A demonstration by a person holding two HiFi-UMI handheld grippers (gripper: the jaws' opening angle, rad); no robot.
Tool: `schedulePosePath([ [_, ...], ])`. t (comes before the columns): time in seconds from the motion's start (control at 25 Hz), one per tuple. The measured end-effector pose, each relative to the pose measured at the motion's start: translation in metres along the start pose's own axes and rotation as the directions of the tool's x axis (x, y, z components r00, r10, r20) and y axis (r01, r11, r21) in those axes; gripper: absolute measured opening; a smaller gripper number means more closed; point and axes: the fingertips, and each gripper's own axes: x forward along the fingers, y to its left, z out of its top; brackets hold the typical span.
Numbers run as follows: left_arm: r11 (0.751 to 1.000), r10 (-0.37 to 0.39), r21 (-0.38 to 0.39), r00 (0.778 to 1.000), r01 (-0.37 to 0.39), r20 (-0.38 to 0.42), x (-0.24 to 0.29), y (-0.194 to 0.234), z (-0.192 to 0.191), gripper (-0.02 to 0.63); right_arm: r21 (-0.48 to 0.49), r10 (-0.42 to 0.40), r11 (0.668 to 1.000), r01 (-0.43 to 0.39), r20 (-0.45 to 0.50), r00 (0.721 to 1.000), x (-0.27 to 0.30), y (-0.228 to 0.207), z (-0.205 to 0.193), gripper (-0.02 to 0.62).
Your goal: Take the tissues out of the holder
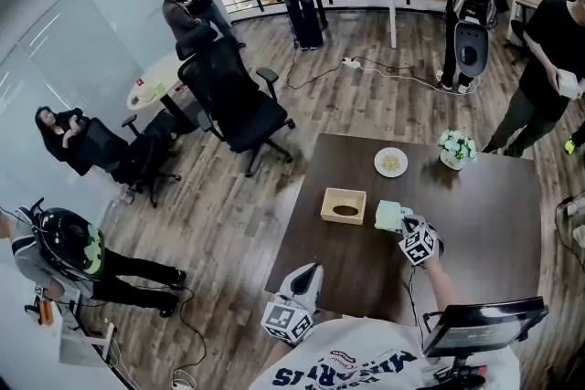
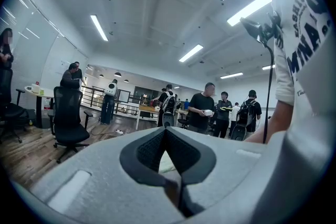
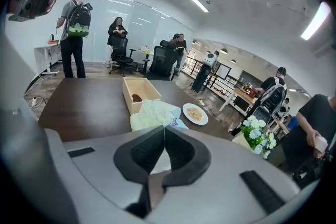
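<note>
The wooden tissue holder [image 1: 344, 205] [image 3: 140, 93] stands on the dark table [image 1: 494, 215], its oval opening facing up and dark inside. Just right of it is a pale green tissue pack [image 1: 390, 216] [image 3: 155, 114], outside the holder and low over the tabletop. My right gripper [image 1: 403, 226] [image 3: 164, 128] is shut on the pack's near edge. My left gripper [image 1: 309, 271] [image 2: 167, 131] hovers at the table's front left edge, away from both, pointing about level. Its jaws are shut and I see nothing held in them.
A white plate of food [image 1: 391, 162] [image 3: 195, 113] and a pot of white flowers [image 1: 456, 148] [image 3: 253, 136] sit at the table's far side. A black office chair [image 1: 238, 100] stands off the far left corner. Several people stand or sit around the room.
</note>
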Motion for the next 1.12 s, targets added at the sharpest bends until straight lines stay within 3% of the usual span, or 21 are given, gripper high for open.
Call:
schedulePosePath([
  [0.44, 1.000, 0.024, -0.005, 1.000, -0.024, -0.008, -0.009, 0.005, -0.004, 0.003, 0.019, 0.031, 0.999, -0.030, -0.052, 0.998, 0.022, 0.010, -0.035, 0.011],
  [0.76, 1.000, 0.021, -0.006, 1.000, -0.021, -0.013, -0.010, -0.001, -0.006, 0.003, 0.024, 0.052, 0.999, -0.049, -0.191, 0.980, 0.040, 0.015, -0.079, 0.011],
  [1.12, 0.999, 0.032, -0.005, 0.999, -0.033, -0.018, -0.013, 0.003, -0.001, 0.003, -0.005, 0.013, 1.000, -0.014, -0.200, 0.980, 0.036, 0.011, -0.074, 0.014],
])
